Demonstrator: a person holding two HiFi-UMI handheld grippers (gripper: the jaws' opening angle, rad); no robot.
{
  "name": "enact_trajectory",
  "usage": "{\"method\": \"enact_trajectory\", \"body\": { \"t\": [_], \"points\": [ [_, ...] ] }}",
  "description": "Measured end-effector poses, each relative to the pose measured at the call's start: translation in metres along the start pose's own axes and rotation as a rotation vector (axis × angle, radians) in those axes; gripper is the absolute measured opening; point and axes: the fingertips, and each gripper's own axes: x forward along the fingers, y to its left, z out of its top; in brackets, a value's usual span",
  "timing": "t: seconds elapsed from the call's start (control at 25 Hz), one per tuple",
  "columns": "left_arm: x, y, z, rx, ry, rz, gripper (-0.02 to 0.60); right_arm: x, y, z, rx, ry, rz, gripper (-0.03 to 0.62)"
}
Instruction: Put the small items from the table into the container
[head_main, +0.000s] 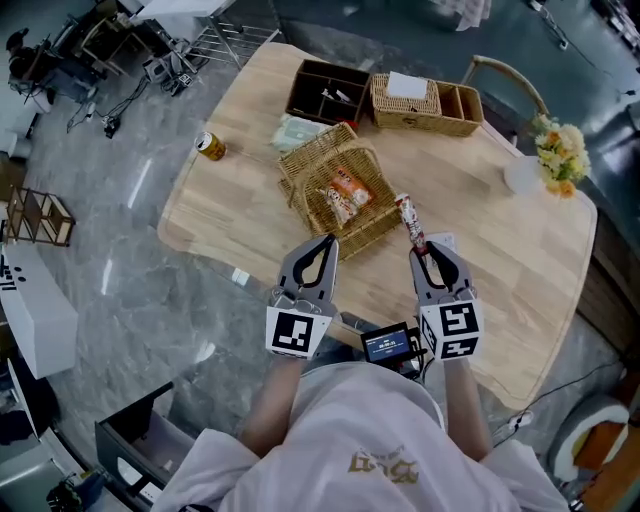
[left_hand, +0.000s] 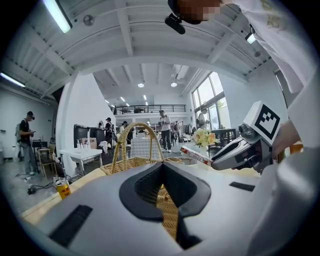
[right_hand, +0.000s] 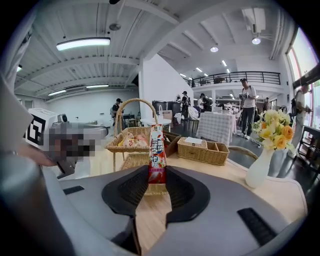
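Observation:
A wicker basket (head_main: 320, 165) with an arched handle stands mid-table, with an orange snack packet (head_main: 345, 197) inside. My right gripper (head_main: 430, 255) is shut on a red and white stick packet (head_main: 409, 222), holding it just right of the basket; the stick packet (right_hand: 157, 150) stands upright between the jaws of the right gripper (right_hand: 157, 172). My left gripper (head_main: 322, 245) sits at the basket's near rim. In the left gripper view, a strip of wicker (left_hand: 167, 210) lies between the jaws of the left gripper (left_hand: 162, 167), which look closed on it.
A red can (head_main: 210, 146) lies near the table's left edge. A dark box (head_main: 327, 92) and a wicker organiser (head_main: 425, 105) stand at the back, a pale packet (head_main: 295, 130) in front of them. A vase of flowers (head_main: 555, 155) is at the right. People stand far off.

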Motion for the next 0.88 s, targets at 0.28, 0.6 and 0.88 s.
{"method": "enact_trajectory", "body": {
  "t": [0.28,0.6,0.88],
  "points": [
    [-0.009,0.017,0.0,-0.007,-0.007,0.035,-0.006,0.012,0.017,0.015,-0.03,-0.007,0.039,0.121],
    [-0.018,0.036,0.001,-0.026,-0.017,0.068,-0.006,0.024,0.036,0.026,-0.053,-0.003,0.07,0.121],
    [-0.029,0.056,0.0,-0.022,-0.027,0.101,-0.006,0.039,0.052,0.039,-0.082,-0.009,0.097,0.121]
  ]
}}
